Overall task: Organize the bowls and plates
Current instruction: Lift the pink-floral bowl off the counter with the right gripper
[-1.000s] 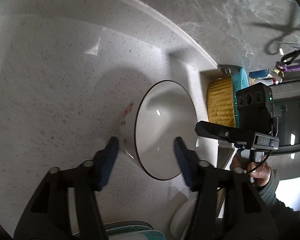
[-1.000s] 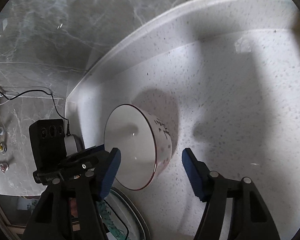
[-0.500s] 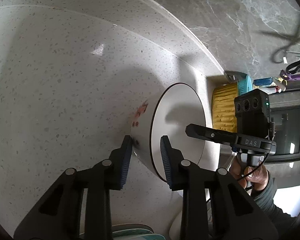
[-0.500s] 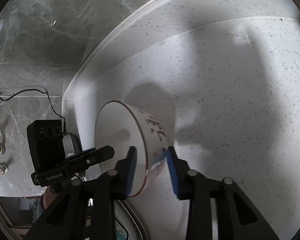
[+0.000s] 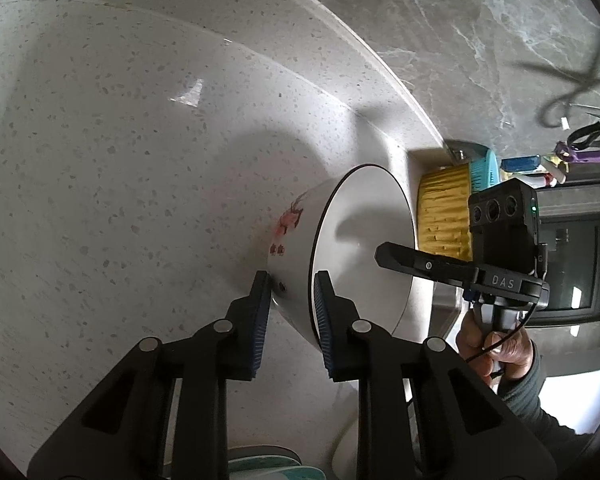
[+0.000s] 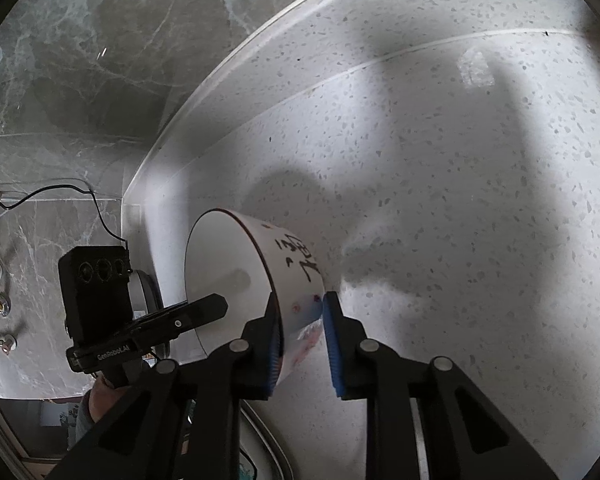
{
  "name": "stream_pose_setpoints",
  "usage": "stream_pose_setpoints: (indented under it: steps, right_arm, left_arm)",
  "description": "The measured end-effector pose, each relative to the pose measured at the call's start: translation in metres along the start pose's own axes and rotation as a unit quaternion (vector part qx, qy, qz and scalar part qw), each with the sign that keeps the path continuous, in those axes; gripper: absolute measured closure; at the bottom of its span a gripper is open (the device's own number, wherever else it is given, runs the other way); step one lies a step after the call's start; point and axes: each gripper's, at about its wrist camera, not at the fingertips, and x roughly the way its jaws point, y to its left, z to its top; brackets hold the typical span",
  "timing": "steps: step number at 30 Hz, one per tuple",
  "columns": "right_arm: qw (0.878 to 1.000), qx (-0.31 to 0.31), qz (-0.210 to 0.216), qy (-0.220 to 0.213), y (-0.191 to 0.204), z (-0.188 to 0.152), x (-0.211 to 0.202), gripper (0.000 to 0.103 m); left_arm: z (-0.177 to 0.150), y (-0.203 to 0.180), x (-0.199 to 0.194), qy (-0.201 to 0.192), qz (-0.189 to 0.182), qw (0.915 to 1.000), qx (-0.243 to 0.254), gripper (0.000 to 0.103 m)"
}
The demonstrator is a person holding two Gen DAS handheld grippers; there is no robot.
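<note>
Lower center of both frames: left gripper (image 5: pixel 290 304) and right gripper (image 6: pixel 300 326) clamp opposite rims of the bowl (image 5: pixel 360 248) (apparently lifted off the counter (image 5: pixel 120 160)).

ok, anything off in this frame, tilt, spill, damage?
No spill or damage visible. The white bowl is held by both grippers at once: left gripper and right gripper each clamp its rim wall, on opposite sides. It is empty.
</note>
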Motion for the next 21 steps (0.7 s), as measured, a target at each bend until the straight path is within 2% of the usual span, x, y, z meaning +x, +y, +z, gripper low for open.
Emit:
stream_pose_setpoints:
  steps: [10, 21]
  right_arm:
    - [1.000, 0.002, 0.008, -0.008, 0.007, -0.005, -0.020, 0.080]
    - [1.000, 0.000, 0.011, -0.024, 0.009, -0.043, -0.060, 0.079]
  left_arm:
    - [-0.001, -0.015, -0.015, -0.007, -0.017, 0.9998, 0.001, 0.083]
    - [-0.035, -0.067, -0.025, -0.002, -0.007, 0.9997, 0.024, 0.083]
